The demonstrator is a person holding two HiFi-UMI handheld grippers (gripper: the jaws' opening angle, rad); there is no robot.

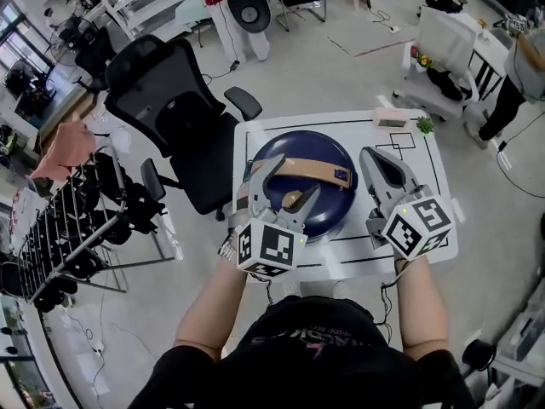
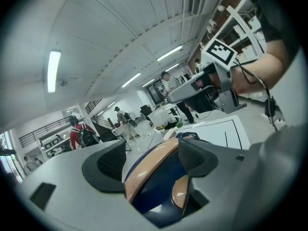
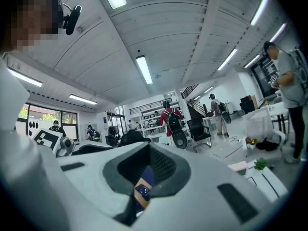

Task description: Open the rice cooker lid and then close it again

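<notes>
A dark blue rice cooker [image 1: 328, 156] with a tan handle [image 1: 306, 169] across its shut lid stands on a small white table [image 1: 430, 190]. My left gripper [image 1: 292, 183] hovers over the cooker's near side, open, with a tan latch button [image 1: 292, 199] below the gap. In the left gripper view the jaws [image 2: 151, 160] stand wide apart, and the handle [image 2: 147, 170] and blue lid [image 2: 156, 191] show between them, untouched. My right gripper [image 1: 375, 157] sits just right of the cooker, shut and empty. Its own view [image 3: 147, 174] shows a sliver of the handle's end [image 3: 142, 190] past the pads.
A black office chair [image 1: 174, 113] stands left of the table, with a rack of dark items [image 1: 77, 228] further left. A pink box [image 1: 392, 118] and a small green plant [image 1: 424, 124] lie at the table's far edge. A white cart [image 1: 447, 54] and a person [image 1: 515, 79] are at the right.
</notes>
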